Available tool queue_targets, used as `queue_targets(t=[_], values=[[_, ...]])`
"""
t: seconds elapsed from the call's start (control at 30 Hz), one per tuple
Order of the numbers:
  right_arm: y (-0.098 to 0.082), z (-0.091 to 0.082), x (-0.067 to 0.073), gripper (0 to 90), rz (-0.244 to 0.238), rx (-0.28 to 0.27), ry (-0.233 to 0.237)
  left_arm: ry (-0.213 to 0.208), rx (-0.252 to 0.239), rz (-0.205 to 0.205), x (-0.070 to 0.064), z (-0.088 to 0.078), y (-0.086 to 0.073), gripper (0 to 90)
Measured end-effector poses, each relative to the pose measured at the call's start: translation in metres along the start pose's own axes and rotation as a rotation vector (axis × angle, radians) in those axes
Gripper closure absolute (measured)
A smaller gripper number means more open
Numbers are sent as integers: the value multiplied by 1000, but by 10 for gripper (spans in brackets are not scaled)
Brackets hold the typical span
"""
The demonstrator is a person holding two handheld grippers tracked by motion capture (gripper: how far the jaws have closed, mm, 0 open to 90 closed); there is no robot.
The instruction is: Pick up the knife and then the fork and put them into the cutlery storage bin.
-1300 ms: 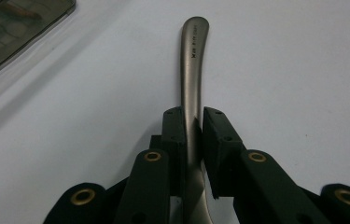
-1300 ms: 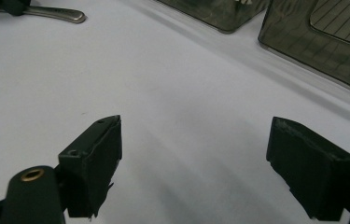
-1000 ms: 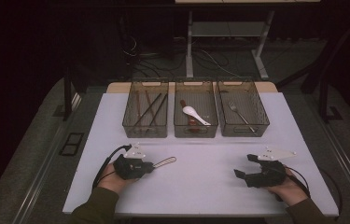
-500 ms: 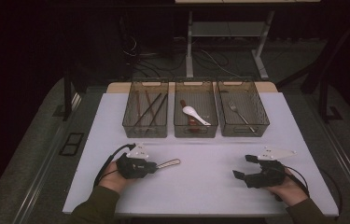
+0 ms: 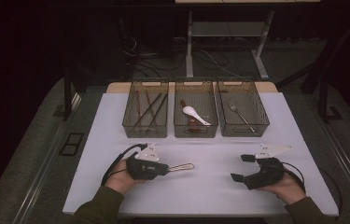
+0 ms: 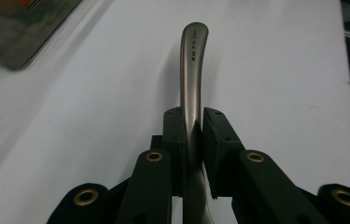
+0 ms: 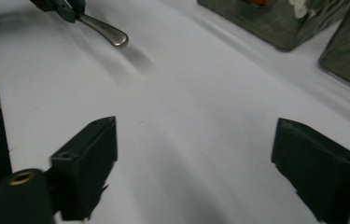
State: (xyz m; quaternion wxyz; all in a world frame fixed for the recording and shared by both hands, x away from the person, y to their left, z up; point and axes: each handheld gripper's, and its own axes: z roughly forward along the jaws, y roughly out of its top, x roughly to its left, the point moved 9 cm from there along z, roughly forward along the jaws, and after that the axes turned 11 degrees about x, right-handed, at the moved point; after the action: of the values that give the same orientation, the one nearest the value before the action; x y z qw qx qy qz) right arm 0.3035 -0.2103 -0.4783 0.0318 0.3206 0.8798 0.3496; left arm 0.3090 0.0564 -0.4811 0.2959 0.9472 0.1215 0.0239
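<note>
My left gripper [image 5: 165,169] is shut on a metal piece of cutlery [image 5: 182,166], whose handle points right, slightly above the white table [image 5: 210,186]. In the left gripper view the pads [image 6: 175,135] clamp the handle [image 6: 192,70] on both sides; its other end is hidden behind the jaws. My right gripper [image 5: 241,168] rests at the front right, jaws wide apart with nothing between them [image 7: 196,163]. The right gripper view also shows the handle [image 7: 105,31] sticking out of the left gripper [image 7: 63,9] and casting a shadow on the table.
Three mesh baskets stand in a row at the back. The left one [image 5: 130,123] holds chopsticks [image 5: 147,109], the middle one [image 5: 178,126] a white spoon [image 5: 195,114], the right one [image 5: 261,123] a fork [image 5: 240,114]. Dark floor surrounds the table.
My left gripper has moved a little to the right and upward with the cutlery in it. The right gripper has stayed put.
</note>
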Motion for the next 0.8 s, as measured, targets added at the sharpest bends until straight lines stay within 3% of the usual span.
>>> queue_targets(t=[0.17, 0.37, 0.73, 0.8], values=[[5, 7, 6, 140, -48, 44, 21, -41, -8, 64, -10, 7, 18, 794], [20, 13, 13, 145, -81, 50, 85, -78, -8, 116, -20, 16, 36, 794], [40, 30, 36, 158, -204, 139, 218, -103, 1, 238, -27, 30, 68, 794], [42, 34, 39, 209, -218, 159, 239, -102, -2, 246, -28, 32, 72, 794]])
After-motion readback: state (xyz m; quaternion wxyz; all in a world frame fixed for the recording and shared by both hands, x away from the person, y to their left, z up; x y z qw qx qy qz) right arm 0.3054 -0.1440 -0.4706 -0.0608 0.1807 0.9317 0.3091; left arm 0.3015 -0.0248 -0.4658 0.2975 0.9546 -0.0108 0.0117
